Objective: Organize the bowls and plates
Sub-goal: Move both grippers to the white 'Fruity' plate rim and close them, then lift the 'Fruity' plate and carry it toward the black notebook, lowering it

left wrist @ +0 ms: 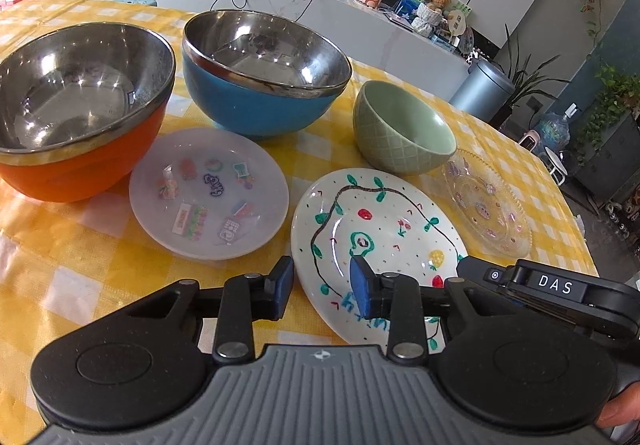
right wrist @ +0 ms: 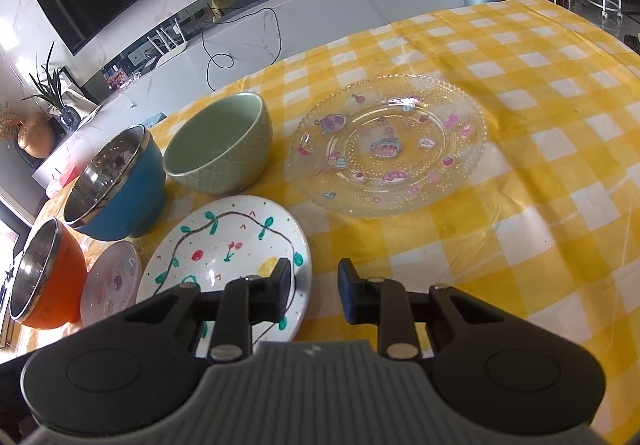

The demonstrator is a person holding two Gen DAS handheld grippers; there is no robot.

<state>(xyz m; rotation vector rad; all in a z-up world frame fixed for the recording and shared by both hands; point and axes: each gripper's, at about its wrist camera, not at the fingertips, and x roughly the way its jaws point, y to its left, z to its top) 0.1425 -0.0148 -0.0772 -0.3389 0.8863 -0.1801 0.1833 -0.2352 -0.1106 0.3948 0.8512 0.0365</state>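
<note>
Left wrist view looks across a bench (left wrist: 100, 257) under a yellow-and-white checked cloth, with three bowls in a far row and three plates nearer. All six sit upright, mouths and faces up; being round, none shows a long axis or pointing direction.

The orange bowl (left wrist: 80, 173) is at far left, steel-lined and holding nothing. Just beside it stands the blue bowl (left wrist: 256, 109), also steel-lined with nothing inside. To the right, apart from the blue one, is the smaller green bowl (left wrist: 396, 141), ceramic with a quilted diamond pattern outside and a smooth, bare interior.

In front of the orange and blue bowls lies the frosted plate (left wrist: 208, 197), pale and translucent, printed with small coloured stickers. Next to it is the white painted plate (left wrist: 384, 229), hand-drawn with a dark vine loop, green leaves, red fruit and an avocado. Farther right lies the clear glass plate (left wrist: 488, 205), beaded and scallop-edged, with pink cartoon figures; the green bowl's base is just beside its rim. Nothing lies on any plate.

The left tool (left wrist: 322, 283) hovers low at the painted plate's near-left edge, jaws apart, gripping nothing, its right pad over the plate. From the right wrist view, the right tool (right wrist: 314, 289) is likewise spread and holding nothing, its left finger over the painted plate's right rim, its right finger over bare cloth.
</note>
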